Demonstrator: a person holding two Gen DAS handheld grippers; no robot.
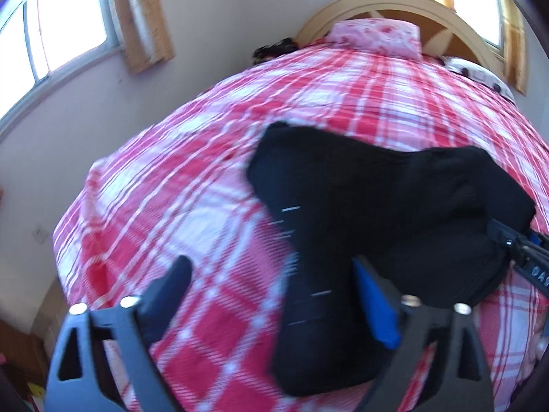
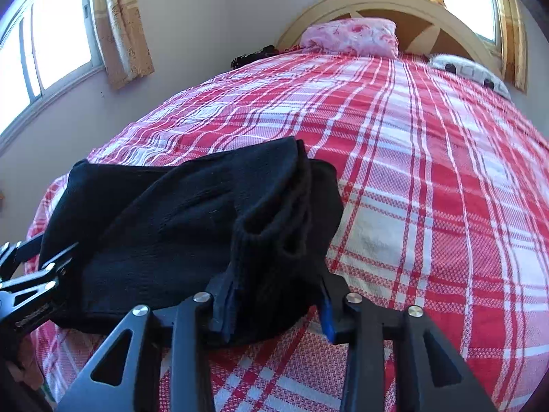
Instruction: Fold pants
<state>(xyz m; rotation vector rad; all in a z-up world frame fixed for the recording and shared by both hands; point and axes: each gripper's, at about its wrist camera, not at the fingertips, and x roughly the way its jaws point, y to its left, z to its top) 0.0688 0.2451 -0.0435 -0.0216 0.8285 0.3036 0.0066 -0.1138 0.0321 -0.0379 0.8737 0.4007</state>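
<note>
Left wrist view has my left gripper (image 1: 271, 295) with its jaws spread wide and nothing pinched: the black pants (image 1: 377, 213) run past the inner side of the blue-padded finger, lying in the lower middle of the frame on the red plaid bedspread (image 1: 192, 185). From the right wrist view, the right gripper (image 2: 274, 304) sits about half open with a bunched fold of the pants between its jaws; whether the pads press on it I cannot tell. The pants lie as a layered bundle in the lower left of that frame. I judge a fold has just been laid down and I am at the release. Next I should free both claws without dragging the cloth, then flatten the stack.
</note>
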